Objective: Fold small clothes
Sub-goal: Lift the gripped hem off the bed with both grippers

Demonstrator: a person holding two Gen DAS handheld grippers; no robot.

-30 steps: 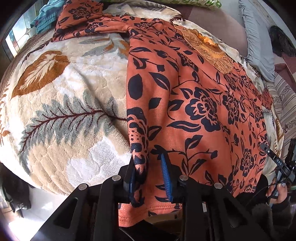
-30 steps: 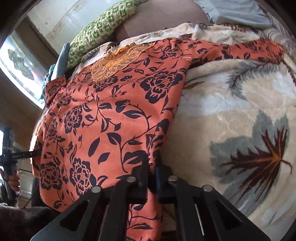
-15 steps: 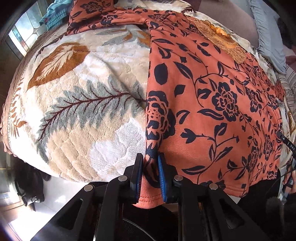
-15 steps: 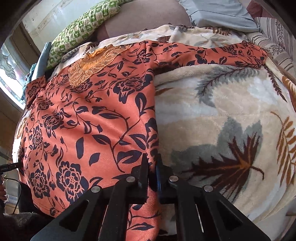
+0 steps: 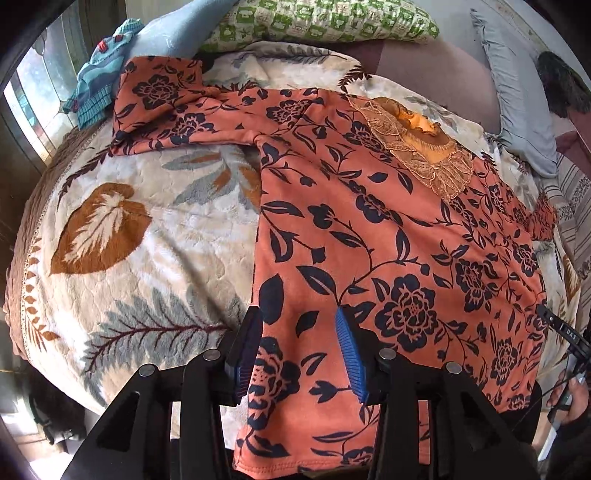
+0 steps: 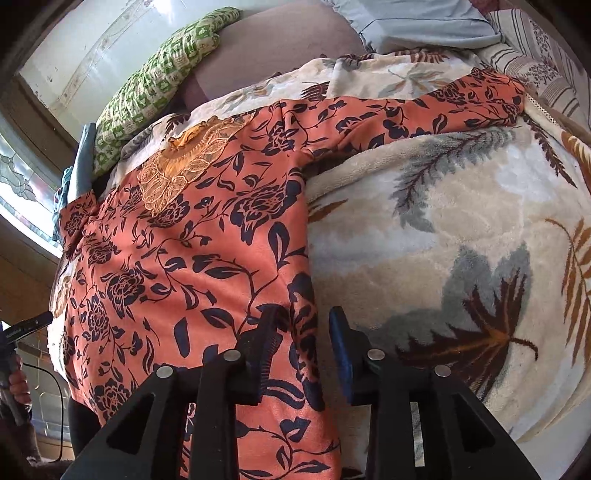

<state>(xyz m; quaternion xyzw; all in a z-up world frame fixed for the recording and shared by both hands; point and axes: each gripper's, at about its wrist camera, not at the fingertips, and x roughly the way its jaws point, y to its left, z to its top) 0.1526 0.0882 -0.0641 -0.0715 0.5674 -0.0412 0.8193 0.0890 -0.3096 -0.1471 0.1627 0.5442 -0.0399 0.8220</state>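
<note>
One garment is laid out: an orange long-sleeved top (image 5: 369, 236) printed with dark navy flowers and leaves, spread flat on a bed covered by one cream blanket (image 5: 147, 229) with large leaf patterns. Two sleeves are stretched out sideways, one to each side. At the neckline a patch of gold lace embroidery (image 5: 424, 155) is seen. The hem hangs slightly over the near edge of the bed.

Two tools are counted. The left tool (image 5: 299, 350) is held above the hem near the top's left edge; its jaws are opening, the fabric is seen between the blue pads but is not pressed by them. The right tool (image 6: 303, 350) is held over the opposite side seam; its jaws are likewise opening, with the seam edge between them and not pinched.

At the head of the bed one green-and-white patterned pillow (image 5: 325, 22) and one grey-blue pillow (image 5: 517, 110) are seen. One small blue knitted garment (image 5: 96, 85) is bunched beside the far sleeve.
</note>
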